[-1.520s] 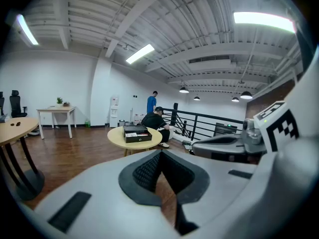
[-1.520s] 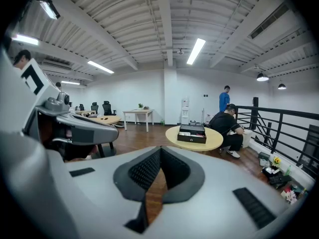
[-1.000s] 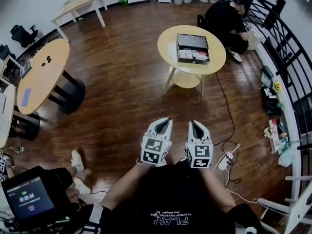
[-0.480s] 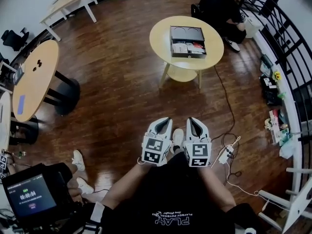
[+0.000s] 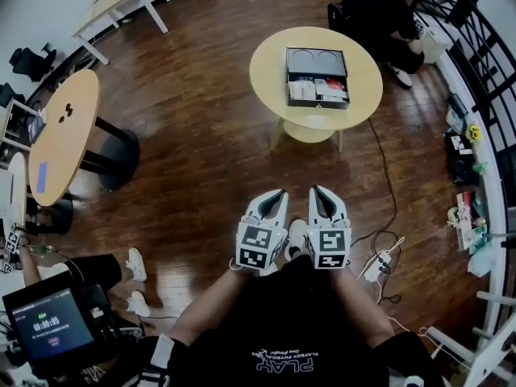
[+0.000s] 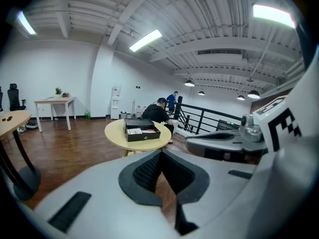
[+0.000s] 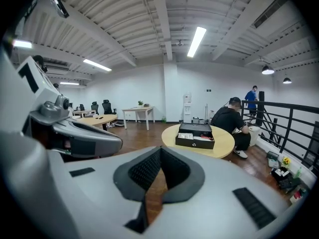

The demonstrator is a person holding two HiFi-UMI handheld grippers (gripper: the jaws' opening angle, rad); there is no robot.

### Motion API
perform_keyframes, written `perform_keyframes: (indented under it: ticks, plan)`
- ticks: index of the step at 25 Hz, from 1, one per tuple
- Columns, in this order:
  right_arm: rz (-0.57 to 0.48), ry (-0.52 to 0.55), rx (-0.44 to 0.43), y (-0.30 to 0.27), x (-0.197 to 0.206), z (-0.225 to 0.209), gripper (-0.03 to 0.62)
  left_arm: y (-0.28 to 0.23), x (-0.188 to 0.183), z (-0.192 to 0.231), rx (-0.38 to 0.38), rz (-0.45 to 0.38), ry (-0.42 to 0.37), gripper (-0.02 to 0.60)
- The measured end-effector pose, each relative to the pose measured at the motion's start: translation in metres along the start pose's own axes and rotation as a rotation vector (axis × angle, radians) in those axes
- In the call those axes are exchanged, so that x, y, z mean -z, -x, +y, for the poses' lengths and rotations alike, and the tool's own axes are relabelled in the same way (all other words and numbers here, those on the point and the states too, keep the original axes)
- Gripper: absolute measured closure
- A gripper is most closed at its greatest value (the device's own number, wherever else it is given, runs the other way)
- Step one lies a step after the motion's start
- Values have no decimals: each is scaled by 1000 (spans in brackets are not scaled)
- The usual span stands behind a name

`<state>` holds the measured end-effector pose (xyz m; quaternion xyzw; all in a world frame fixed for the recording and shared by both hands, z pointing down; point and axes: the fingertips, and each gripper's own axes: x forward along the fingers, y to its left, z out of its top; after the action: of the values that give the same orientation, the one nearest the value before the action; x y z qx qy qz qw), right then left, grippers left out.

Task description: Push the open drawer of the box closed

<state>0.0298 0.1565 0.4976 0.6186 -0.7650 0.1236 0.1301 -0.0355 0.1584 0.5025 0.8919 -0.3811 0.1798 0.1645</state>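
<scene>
The box (image 5: 317,76) sits on the round table (image 5: 270,67), its open drawer (image 5: 318,92) on the side facing the grippers. Well short of the table, the left gripper (image 5: 276,193) and right gripper (image 5: 316,190) hang side by side, each with jaws together at the tips and empty.

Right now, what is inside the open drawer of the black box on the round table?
The drawer holds flat white items and a red item at its right, too small to identify. Whatever lies in the part under the box top is covered.
</scene>
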Motion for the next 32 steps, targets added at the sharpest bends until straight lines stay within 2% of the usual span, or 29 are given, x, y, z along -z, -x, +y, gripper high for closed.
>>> perform_keyframes:
  ticks: [6,11,17,21,27,32]
  plan:
    - [14,-18,-22,-55,-2,-31,589,-53,-12,29,-30,24,-20,584]
    - [27,-63,-37,-74,-3,-56,589,-82,-23,24,-49,45,-66,584]
    - [-12,-93,-101,-109,-26,-64,589,-99,-47,65,-166,60,-104,584]
    - [-3,-99,-99,-120,-33,-72,589,-101,-58,79,-205,60,-89,584]
    - [40,-95,-38,-139,-28,-98,589,-110,-73,106,-226,31,-41,584]
    - [80,-89,-28,-166,-24,-102,589,-133,-82,123,-203,20,-24,584]
